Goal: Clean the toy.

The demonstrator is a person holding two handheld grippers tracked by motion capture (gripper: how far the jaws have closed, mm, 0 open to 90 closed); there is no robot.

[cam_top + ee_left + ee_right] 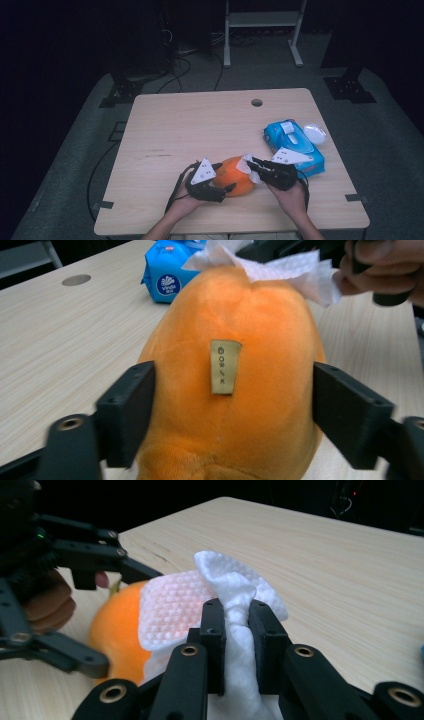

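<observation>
1. Our left tongs (230, 405) stand spread around the orange plush toy (230, 365) on the table (60, 340), pads just off its sides.
2. Our right tongs (235, 630) pinch the white wipe (235, 590) against the toy's far end.
3. We judge wiping is under way; next, re-grip left, then stroke the wipe across.

Counter (200, 125): light wood, round hole (256, 102) near far edge. Blue wipes pack (292, 145) on right side, white flap on top. Clear round lid (314, 133) just beside pack, on its far-right side, lying flat. Past counter: grey floor (395, 150), black cables (180, 70), white frame legs (262, 30), black stand bases (350, 87) at both far corners. Background dark.
</observation>
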